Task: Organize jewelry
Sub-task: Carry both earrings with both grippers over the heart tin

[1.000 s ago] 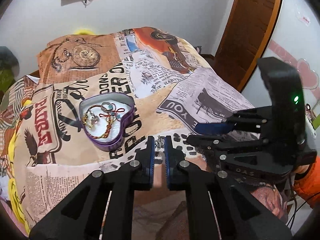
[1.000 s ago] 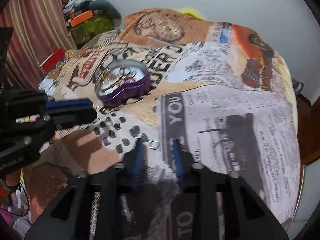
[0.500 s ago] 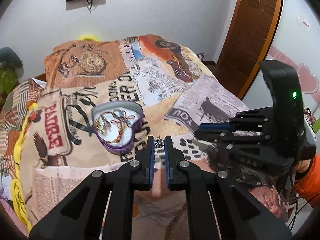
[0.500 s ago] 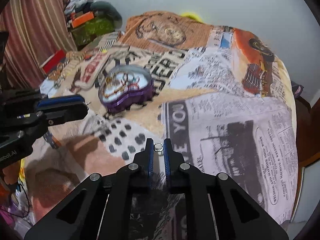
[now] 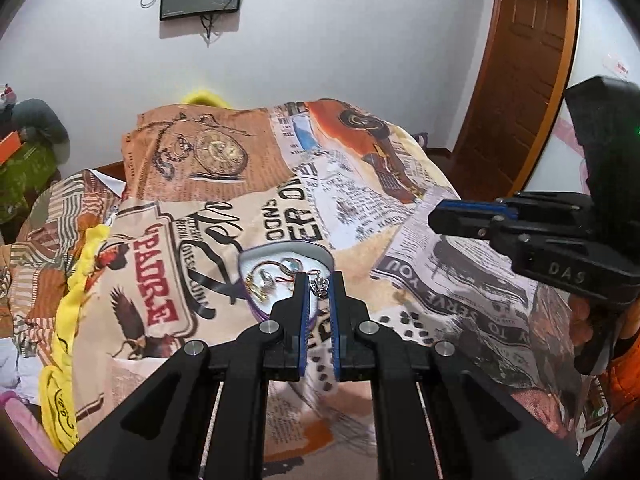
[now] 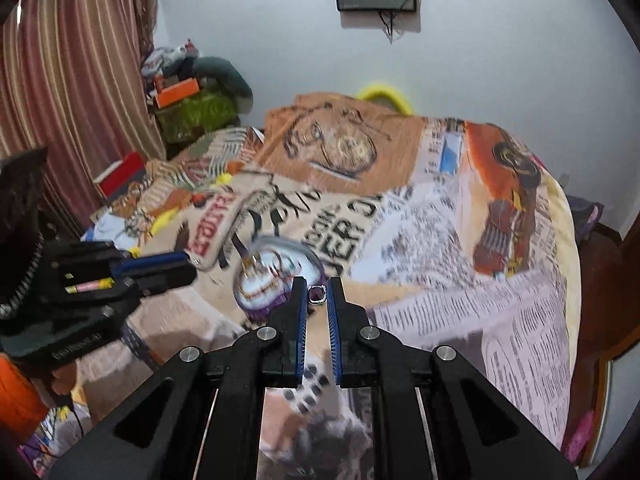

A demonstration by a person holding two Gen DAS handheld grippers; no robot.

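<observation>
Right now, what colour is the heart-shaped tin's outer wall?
Purple; the heart-shaped tin shows it best in the right wrist view.

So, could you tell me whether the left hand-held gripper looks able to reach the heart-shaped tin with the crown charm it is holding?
Probably yes. The left hand-held gripper, shut on the crown charm, hangs right at the open heart-shaped tin; nothing lies between, and the right hand-held gripper is off to the side.

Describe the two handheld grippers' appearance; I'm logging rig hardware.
Both are matte black with silver pivot screws and blue ribbed pads on the fingers. The left gripper and right gripper look alike. One body reads "DAS" in raised letters and shows a green light. An orange sleeve shows behind it.
</observation>
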